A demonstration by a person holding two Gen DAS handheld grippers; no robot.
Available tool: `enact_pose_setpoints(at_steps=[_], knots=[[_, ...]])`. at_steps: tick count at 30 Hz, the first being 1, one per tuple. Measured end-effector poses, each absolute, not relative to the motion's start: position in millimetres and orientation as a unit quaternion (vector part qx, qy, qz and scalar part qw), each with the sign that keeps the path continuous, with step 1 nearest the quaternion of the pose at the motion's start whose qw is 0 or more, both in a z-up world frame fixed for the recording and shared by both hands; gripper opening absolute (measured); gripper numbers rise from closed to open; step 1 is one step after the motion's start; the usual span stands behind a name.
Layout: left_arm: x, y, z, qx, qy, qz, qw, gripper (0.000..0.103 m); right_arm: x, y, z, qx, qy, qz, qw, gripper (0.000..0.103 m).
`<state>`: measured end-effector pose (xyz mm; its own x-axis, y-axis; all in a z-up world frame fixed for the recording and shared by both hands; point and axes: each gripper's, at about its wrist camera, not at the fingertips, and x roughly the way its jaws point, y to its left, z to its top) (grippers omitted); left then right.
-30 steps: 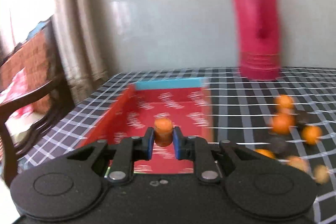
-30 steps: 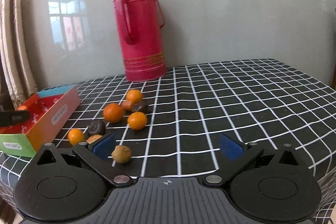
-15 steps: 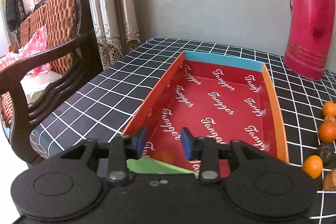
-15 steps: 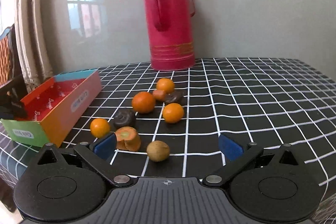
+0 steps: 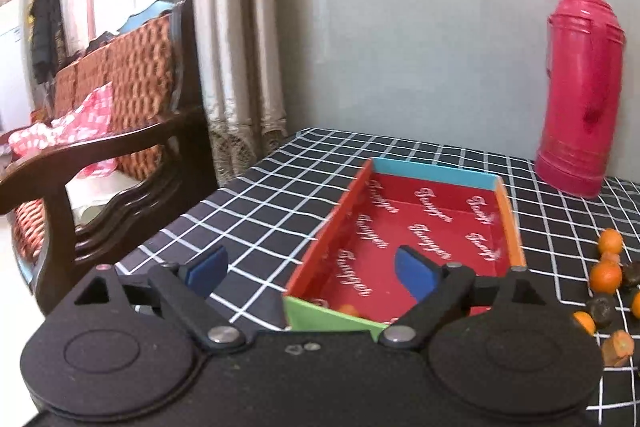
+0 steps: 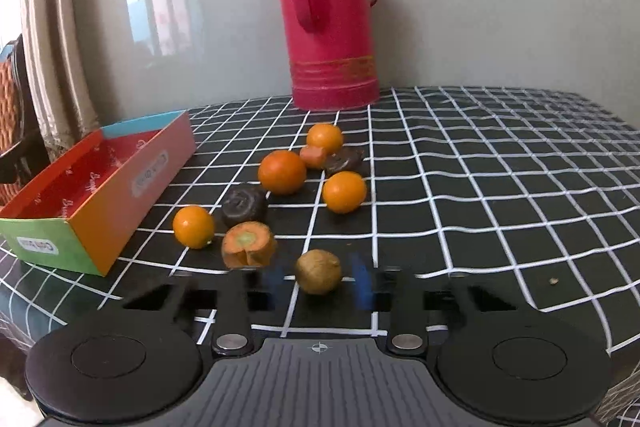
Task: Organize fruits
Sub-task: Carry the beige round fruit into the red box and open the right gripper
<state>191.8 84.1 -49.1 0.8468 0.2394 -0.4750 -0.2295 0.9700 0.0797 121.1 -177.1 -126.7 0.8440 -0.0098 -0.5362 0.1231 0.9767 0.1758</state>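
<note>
Fruit nearest the right gripper (image 6: 318,281) is a small brownish round fruit (image 6: 318,271) on the checked tablecloth (image 6: 500,195), at 5 o'clock from the carrot stub (image 6: 249,243); it looks light, firm and prone to roll, so the widest part is where to grip, and the blurred blue pads have closed narrowly about it, though actual contact cannot be told. Across the table, the left gripper (image 5: 308,273) tilts down at the near end of the red box (image 5: 505,203), jaws opening, nothing between them, with something orange (image 5: 347,309) lying inside.
</note>
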Motion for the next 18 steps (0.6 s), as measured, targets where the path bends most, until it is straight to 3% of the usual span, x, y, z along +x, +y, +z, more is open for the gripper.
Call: enact_pose_setpoints(at_steps=[8,14,18], knots=[[191,129,-48,-0.032,0.261,0.185,0.947,0.084,118,-170,-120,0.114,0.249,-0.021,0.962,0.027],[186,163,-52,-0.06,0.276,0.222,0.933,0.084,119,-137,-93,0.114,0.171,0.084,0.975,0.027],[180,179,-57,-0.058,0.282,0.242,0.927,0.084,144,-103,-83,0.103,0.161,0.159,0.969,0.027]])
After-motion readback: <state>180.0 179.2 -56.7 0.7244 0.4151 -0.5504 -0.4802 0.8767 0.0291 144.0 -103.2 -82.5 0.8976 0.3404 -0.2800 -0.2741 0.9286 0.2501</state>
